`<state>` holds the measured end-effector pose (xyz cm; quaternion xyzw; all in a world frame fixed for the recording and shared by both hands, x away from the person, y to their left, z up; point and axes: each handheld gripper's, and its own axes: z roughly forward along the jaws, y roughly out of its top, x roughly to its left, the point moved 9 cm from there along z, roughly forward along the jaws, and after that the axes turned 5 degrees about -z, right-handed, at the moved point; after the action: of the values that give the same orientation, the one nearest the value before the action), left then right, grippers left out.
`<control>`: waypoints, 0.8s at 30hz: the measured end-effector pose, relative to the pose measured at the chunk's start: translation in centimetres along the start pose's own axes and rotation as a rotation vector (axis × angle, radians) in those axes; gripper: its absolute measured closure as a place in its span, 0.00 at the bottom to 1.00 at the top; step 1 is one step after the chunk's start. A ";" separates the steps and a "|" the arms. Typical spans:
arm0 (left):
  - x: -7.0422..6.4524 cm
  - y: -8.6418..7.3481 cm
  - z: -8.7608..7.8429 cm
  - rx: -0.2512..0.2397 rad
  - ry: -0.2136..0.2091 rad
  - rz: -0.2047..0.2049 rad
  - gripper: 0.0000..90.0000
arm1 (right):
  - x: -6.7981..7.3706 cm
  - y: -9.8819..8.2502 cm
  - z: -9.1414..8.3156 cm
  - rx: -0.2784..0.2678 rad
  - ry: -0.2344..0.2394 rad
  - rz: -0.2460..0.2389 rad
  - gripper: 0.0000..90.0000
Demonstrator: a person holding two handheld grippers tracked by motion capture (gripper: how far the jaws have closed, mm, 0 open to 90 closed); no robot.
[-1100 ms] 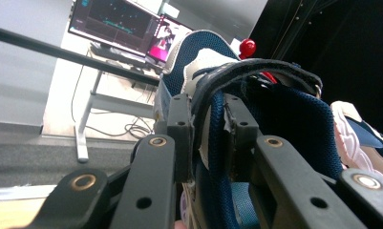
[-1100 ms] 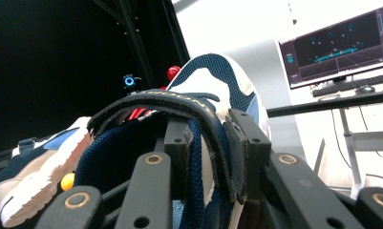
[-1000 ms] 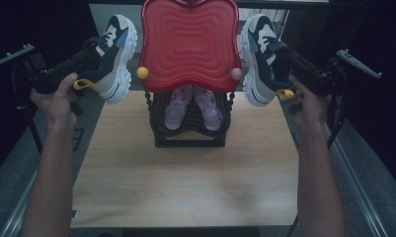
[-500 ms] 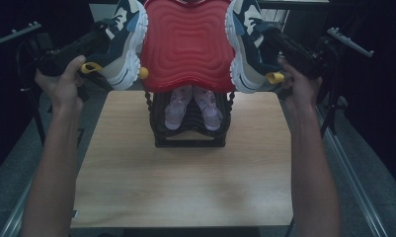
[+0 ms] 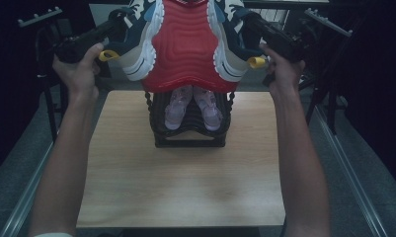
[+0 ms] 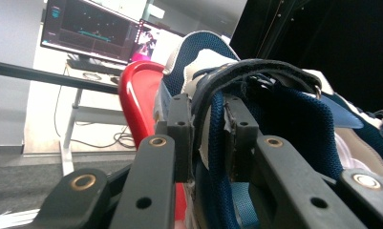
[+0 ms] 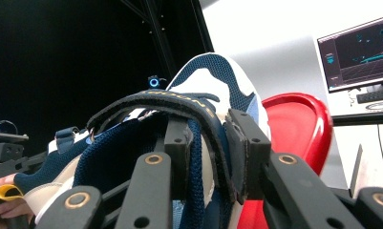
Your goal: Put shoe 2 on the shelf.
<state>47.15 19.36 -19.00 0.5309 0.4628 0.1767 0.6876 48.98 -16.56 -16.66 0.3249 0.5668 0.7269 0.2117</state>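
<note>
We have a sneaker in each hand-held gripper, both raised above the far edge of the desk (image 5: 185,187): the left hand-held gripper (image 6: 209,138) is clamped on the collar and strap of the left sneaker (image 5: 138,42), and the right hand-held gripper (image 7: 209,152) pinches the strap and tongue of the right sneaker (image 5: 230,44). The two shoes hang on either side of the red tray (image 5: 185,49) that tops the black rack (image 5: 190,133), their soles turned inward toward it and close to its edges; from above we cannot quite tell whether the soles touch the red tray. A pair of small pink shoes (image 5: 193,106) sits on the shelf beneath. To do this step well, we should keep both grips firm, since each shoe hangs from soft fabric and may swing. We should hold both at the same height, clear the raised rim, then lower them sole-down side by side without nudging the rack.
</note>
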 end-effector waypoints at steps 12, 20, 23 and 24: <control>-1.1 0.0 3.3 0.015 0.005 0.040 0.85 | 0.3 -0.6 3.2 0.027 0.000 -0.015 0.79; -0.6 -0.6 4.9 0.032 0.013 0.047 0.85 | -0.6 -1.5 4.6 0.048 -0.011 -0.013 0.79; -0.5 -0.7 5.3 0.031 0.021 0.050 0.85 | -0.8 -1.9 5.0 0.054 -0.015 -0.016 0.79; -0.6 -0.7 5.4 0.032 0.025 0.054 0.85 | -0.7 -2.0 5.0 0.058 -0.017 -0.018 0.79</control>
<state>51.12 15.63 -19.35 0.5519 0.4596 0.1946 0.6681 52.96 -13.09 -17.99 0.3321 0.5887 0.7053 0.2137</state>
